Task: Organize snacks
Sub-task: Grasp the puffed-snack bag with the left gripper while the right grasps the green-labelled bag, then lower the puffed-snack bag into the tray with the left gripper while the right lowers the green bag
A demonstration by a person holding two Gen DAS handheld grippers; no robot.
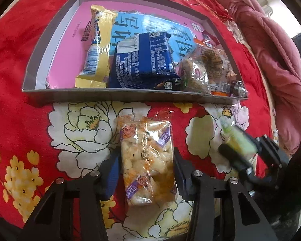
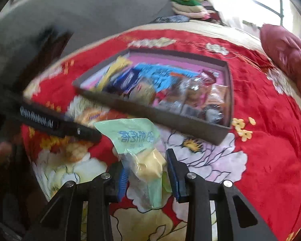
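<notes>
Most of the snacks already lie in the shallow box (image 1: 50, 52) on the bed's red floral cover (image 1: 20, 104): the yellow packet (image 1: 98, 46), the blue packet (image 1: 144, 58) and several clear-wrapped ones. By the look of it, two are left outside. Your left gripper (image 1: 146, 168) stands partly open, its fingers flanking the rice-cracker packet (image 1: 146, 156) lying just before the box; whether the pads touch it you cannot tell. Your right gripper (image 2: 146, 170) straddles the green-wrapped snack (image 2: 138, 140), fairly close about it, though the blur hides whether it is truly pinched.
</notes>
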